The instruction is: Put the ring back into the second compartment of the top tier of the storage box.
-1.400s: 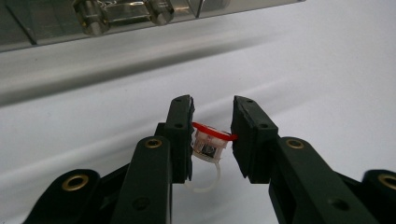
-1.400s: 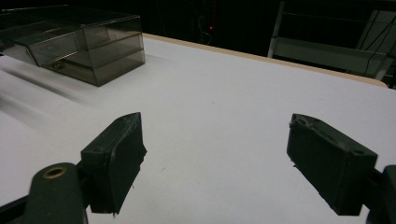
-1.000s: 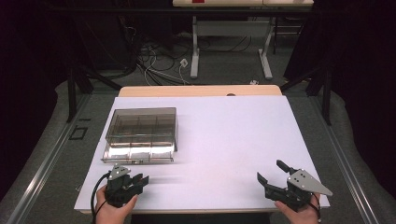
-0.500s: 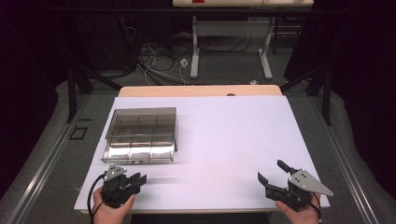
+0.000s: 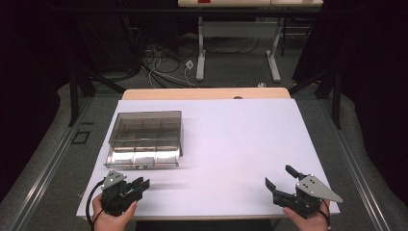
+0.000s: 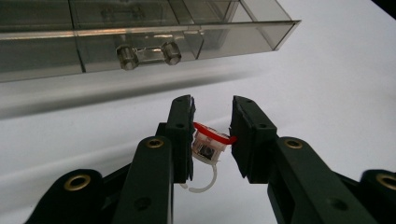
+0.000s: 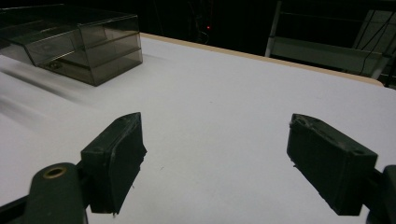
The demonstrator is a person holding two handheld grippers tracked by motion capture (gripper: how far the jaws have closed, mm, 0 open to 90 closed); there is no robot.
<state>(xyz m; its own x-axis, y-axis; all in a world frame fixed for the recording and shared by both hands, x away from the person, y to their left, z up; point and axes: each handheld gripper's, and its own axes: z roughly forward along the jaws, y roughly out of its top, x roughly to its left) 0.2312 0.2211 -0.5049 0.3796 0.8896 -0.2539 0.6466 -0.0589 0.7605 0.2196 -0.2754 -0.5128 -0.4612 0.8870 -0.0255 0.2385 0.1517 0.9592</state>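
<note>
We are holding a small ring-like part (image 6: 208,148), clear plastic with a red rim and a thin white loop beneath, between the jaws of the left gripper (image 6: 212,133); the jaws are standing narrow and pinching it at its sides, which is keeping it off the white table (image 5: 231,144). In the high view the left gripper (image 5: 140,184) is sitting at about 7 o'clock on the table, just short of the smoky clear drawer box (image 5: 146,138), whose handled front (image 6: 147,52) is facing us at 12 o'clock of the jaws. We are judging that this puts the part within reach of a drawer. The right gripper (image 5: 281,179), at 5 o'clock, is gaping wide and carrying nothing, well apart from the box (image 7: 70,42), likely parked in reserve.
</note>
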